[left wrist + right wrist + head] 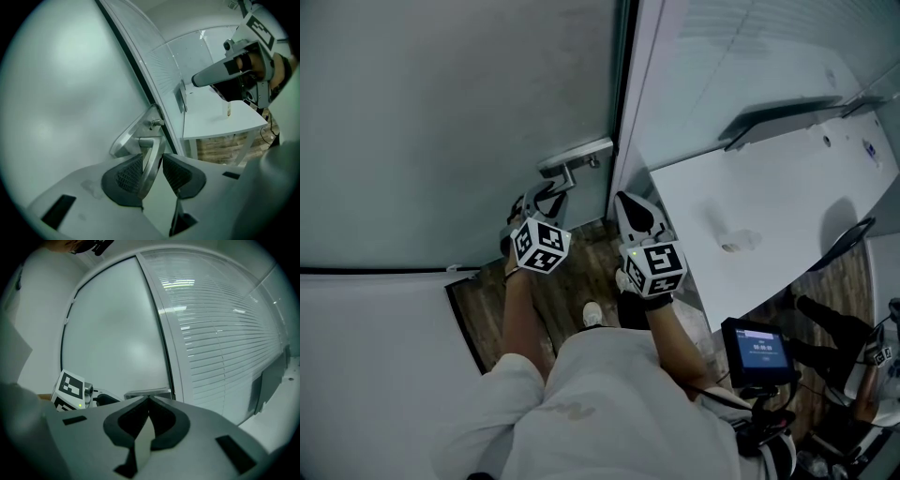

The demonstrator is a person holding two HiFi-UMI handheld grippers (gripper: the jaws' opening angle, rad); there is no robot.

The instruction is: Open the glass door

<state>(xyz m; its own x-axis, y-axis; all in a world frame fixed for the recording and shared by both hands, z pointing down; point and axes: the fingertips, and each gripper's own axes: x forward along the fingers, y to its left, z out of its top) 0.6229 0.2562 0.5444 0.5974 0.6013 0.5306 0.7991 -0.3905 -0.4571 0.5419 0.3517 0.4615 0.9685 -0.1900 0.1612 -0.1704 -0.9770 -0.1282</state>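
Frosted glass door (pixel 459 122) at the left of the head view, its right edge just beside the dark strip of the door frame (pixel 623 103). Near that edge, on a metal plate (pixel 136 133), a silver door handle (pixel 149 171) of the lever kind, also seen from above (pixel 567 173).

Left gripper (pixel 546 199) at the handle, closed around the lever: in the left gripper view (pixel 153 159) the lever between the two dark pads, flat against the left pad (pixel 126 176), with the right pad meeting its upper edge. Lever a little tilted in relation to the jaws. Marker cube (pixel 541 246) just behind, on the person's forearm side.

Right gripper (pixel 630 208) beside the left one, near the door frame, apart from the handle. In the right gripper view (pixel 149 401) both jaws fully together, with nothing between them, pointing toward the door edge. Marker cube of this gripper (pixel 656 269) with a small green light.

To the right of the frame, a glass partition with horizontal blinds (pixel 225 348), and below it a white bench (pixel 769 197). Under both grippers, a wooden floor (pixel 562 291). At the bottom of the head view, the person's white shirt (pixel 619 403), and further right a small lit screen (pixel 759 349).
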